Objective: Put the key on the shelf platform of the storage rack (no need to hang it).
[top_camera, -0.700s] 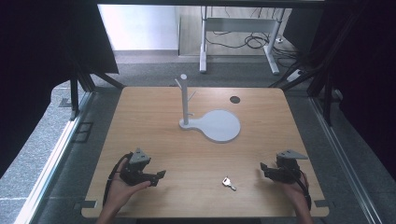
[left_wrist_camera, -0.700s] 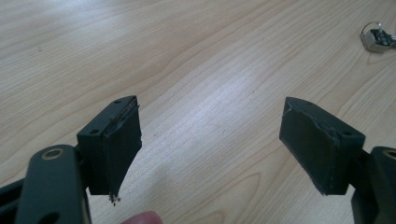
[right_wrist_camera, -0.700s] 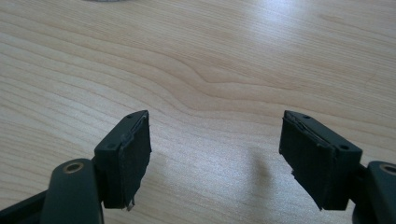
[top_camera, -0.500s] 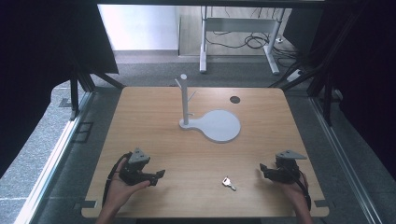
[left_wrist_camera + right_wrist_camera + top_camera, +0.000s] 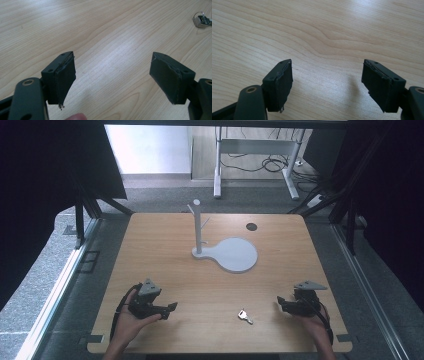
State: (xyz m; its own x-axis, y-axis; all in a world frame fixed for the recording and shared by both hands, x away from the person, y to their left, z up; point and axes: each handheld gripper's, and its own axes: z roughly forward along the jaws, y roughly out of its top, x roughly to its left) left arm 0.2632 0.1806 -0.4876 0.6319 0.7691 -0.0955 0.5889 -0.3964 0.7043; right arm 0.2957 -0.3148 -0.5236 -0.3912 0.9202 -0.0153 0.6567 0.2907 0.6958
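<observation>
A small silver key [image 5: 245, 316] on a ring lies on the wooden table [image 5: 165, 255] near the front edge, between the two hands. It also shows at the top right of the left gripper view as the key [image 5: 202, 20]. My left gripper [image 5: 172, 307] rests at the front left, jaws wide apart over bare wood, open and pointing right toward the key. The same spread jaws frame the left gripper [image 5: 112, 75]. At the front right my right gripper [image 5: 281, 302] points left, open with nothing between its jaws, as the right gripper [image 5: 327, 80] confirms.
A grey stand [image 5: 198, 227] with a post, short pegs and a round flat base [image 5: 237, 255] stands at the table's middle. A dark round hole [image 5: 251, 226] sits behind it to the right. Metal frame rails run along both table sides.
</observation>
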